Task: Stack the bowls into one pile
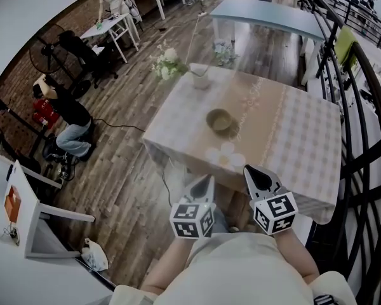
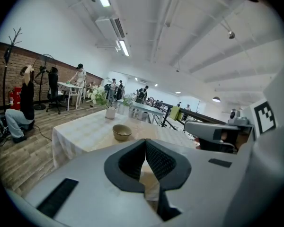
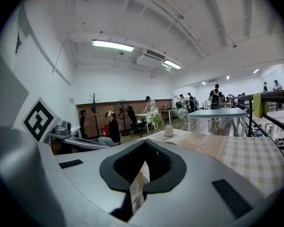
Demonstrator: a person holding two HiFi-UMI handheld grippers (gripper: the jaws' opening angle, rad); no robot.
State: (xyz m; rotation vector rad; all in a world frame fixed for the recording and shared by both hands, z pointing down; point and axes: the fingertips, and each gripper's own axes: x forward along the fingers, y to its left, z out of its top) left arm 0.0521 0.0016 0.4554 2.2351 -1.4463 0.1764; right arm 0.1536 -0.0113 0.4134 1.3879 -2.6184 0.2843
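A tan bowl (image 1: 220, 119) stands near the middle of the table with the checked cloth (image 1: 305, 145); whether others are nested in it I cannot tell. It also shows in the left gripper view as a bowl (image 2: 122, 132) beyond the jaws. My left gripper (image 1: 209, 178) and right gripper (image 1: 248, 168) hover side by side at the table's near edge, short of the bowl, both shut and empty. The left gripper (image 2: 145, 141) has its pads together, and so has the right gripper (image 3: 145, 142). The bowl is hidden in the right gripper view.
A white vase with flowers (image 1: 200, 77) stands at the table's far edge. A black railing (image 1: 362, 107) runs along the right side. Beyond are a blue table (image 1: 267, 14) and white desks. A person (image 1: 70, 116) crouches on the wooden floor at left.
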